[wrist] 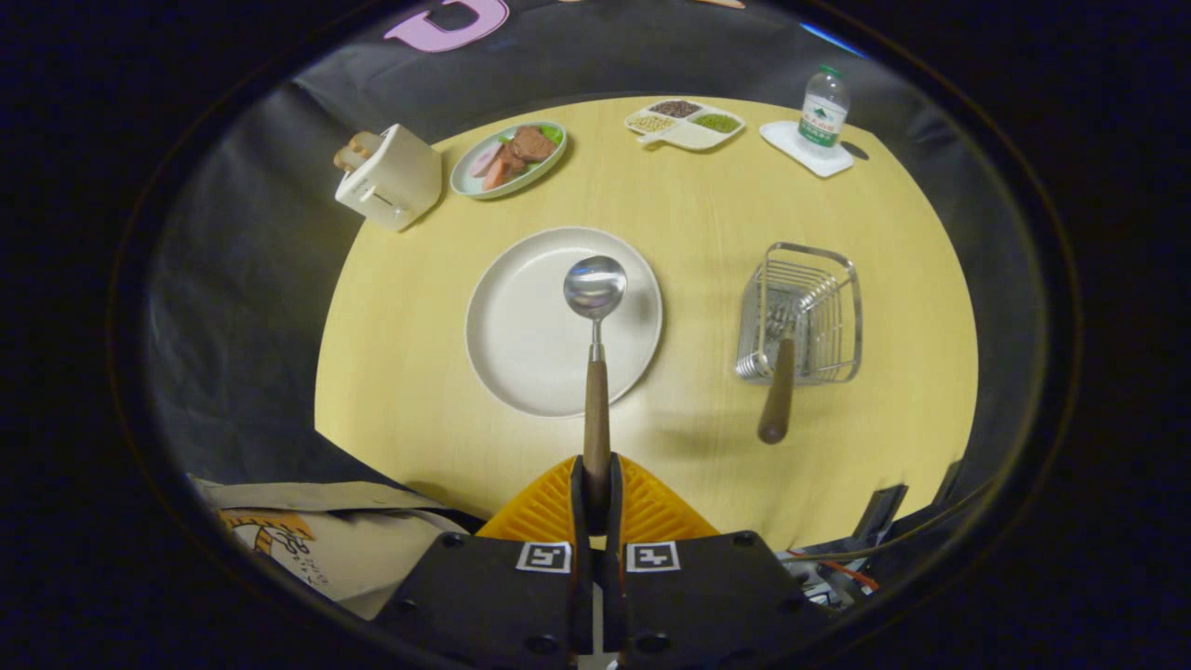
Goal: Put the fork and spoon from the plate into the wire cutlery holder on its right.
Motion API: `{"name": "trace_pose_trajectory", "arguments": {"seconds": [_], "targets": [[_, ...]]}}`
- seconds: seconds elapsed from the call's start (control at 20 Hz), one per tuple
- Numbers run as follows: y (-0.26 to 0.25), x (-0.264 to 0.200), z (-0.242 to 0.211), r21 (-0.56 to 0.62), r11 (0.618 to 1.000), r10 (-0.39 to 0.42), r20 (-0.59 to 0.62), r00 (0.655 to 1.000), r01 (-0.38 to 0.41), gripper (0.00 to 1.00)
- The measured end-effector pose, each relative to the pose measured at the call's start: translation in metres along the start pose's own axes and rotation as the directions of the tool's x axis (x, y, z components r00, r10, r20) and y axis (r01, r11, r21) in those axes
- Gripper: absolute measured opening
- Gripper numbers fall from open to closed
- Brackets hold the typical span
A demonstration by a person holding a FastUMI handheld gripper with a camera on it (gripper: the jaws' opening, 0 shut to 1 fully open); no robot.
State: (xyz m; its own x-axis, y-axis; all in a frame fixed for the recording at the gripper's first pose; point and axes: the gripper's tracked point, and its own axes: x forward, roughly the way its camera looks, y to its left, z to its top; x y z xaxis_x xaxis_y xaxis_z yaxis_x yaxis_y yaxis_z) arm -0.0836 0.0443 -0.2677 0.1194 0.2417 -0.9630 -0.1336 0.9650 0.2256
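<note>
Both fingers [558, 498] of the gripper [596, 493] clamp the spoon [595, 372] handle above the plate [521, 326]

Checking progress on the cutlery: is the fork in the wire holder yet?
In. The fork lies inside the wire cutlery holder, wooden handle sticking out.

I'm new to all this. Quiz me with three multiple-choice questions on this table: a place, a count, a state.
1. Where is the fork?
A. in the wire cutlery holder
B. on the plate
C. beside the toaster

2. How many compartments of the divided dish hold food?
A. one
B. three
C. five

3. The gripper is:
A. open
B. shut on the spoon
C. shut on nothing

A: its wooden handle juts out of the holder.
B: three separate fillings show.
B: both fingers clamp the spoon's handle above the white plate.
</note>
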Motion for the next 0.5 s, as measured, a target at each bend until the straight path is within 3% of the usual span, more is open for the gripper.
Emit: {"name": "trace_pose_trajectory", "arguments": {"seconds": [0.5], "targets": [[-0.038,-0.034,0.003,0.072,0.997,-0.036,0.037,0.999,0.034,0.08]]}}
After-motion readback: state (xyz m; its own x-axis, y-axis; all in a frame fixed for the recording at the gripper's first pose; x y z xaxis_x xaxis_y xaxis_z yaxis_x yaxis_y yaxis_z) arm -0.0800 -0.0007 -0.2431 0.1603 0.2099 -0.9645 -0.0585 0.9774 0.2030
